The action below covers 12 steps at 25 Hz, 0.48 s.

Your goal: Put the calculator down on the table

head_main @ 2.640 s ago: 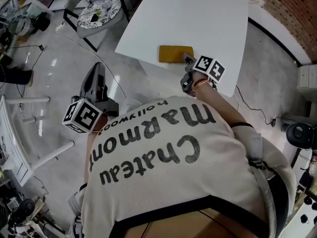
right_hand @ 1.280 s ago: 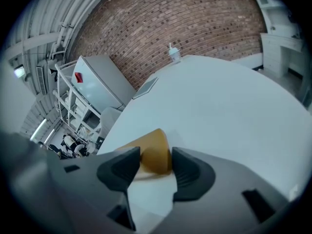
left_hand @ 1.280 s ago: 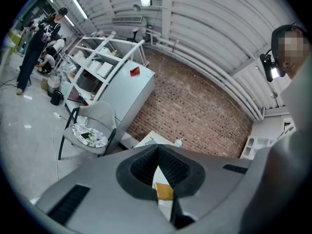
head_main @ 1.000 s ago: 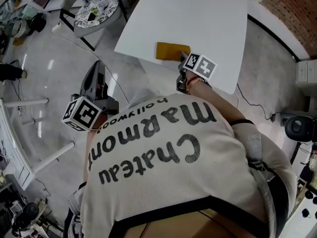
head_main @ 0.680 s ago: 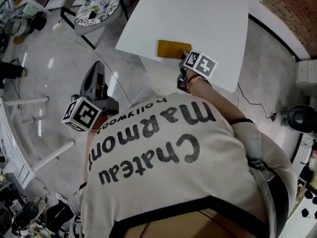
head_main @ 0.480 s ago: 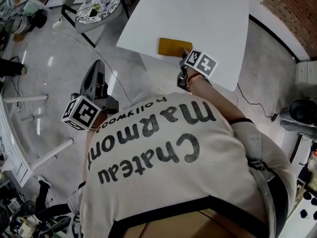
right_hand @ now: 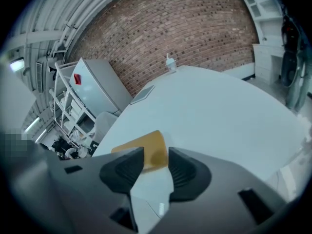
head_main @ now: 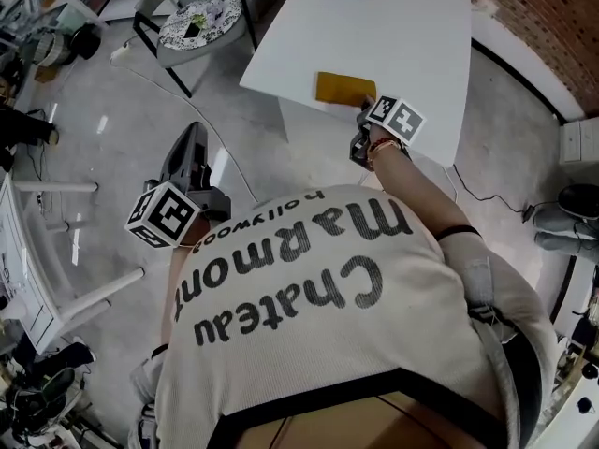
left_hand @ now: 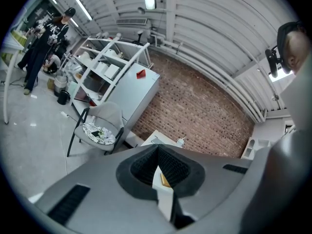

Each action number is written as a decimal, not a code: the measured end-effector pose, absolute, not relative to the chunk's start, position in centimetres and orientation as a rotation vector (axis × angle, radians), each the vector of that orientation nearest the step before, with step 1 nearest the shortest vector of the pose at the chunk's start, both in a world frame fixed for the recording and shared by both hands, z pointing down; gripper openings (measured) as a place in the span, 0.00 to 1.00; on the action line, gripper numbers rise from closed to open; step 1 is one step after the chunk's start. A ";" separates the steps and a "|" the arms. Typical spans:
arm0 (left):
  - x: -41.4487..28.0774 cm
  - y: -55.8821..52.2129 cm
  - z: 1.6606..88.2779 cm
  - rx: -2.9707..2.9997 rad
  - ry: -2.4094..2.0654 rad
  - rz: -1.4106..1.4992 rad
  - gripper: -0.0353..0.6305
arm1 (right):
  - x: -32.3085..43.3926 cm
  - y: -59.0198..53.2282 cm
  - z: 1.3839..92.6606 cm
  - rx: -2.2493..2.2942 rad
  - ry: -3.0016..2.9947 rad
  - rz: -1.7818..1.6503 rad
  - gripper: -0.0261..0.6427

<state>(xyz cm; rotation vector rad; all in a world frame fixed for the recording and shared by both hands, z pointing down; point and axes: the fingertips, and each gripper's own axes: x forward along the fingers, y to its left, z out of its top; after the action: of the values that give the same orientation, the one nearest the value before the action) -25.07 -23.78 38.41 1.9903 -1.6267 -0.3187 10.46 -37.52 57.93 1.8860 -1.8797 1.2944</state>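
now the calculator (head_main: 343, 89) lies flat on the surface (head_main: 412, 36) just beyond the right tongs (right_hand: 156, 156), jaws parted, empty and closing, while the left tongs (left_hand: 157, 149) sit pinched together.

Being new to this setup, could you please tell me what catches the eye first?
A yellow calculator lies flat by the near edge of the white table. The right hand-held gripper points down at it, jaws closing with its edge between them but not gripped.
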 end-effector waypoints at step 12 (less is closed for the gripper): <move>-28.2 -15.3 36.2 2.051 -1.568 -0.326 0.06 | 6.2 -27.2 48.9 2.013 -2.090 1.321 0.16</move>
<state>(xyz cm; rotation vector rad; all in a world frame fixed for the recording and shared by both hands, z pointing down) -28.19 -15.27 36.24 2.0512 -1.5680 -0.3257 6.17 -27.20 48.91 2.0126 -2.0898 1.3211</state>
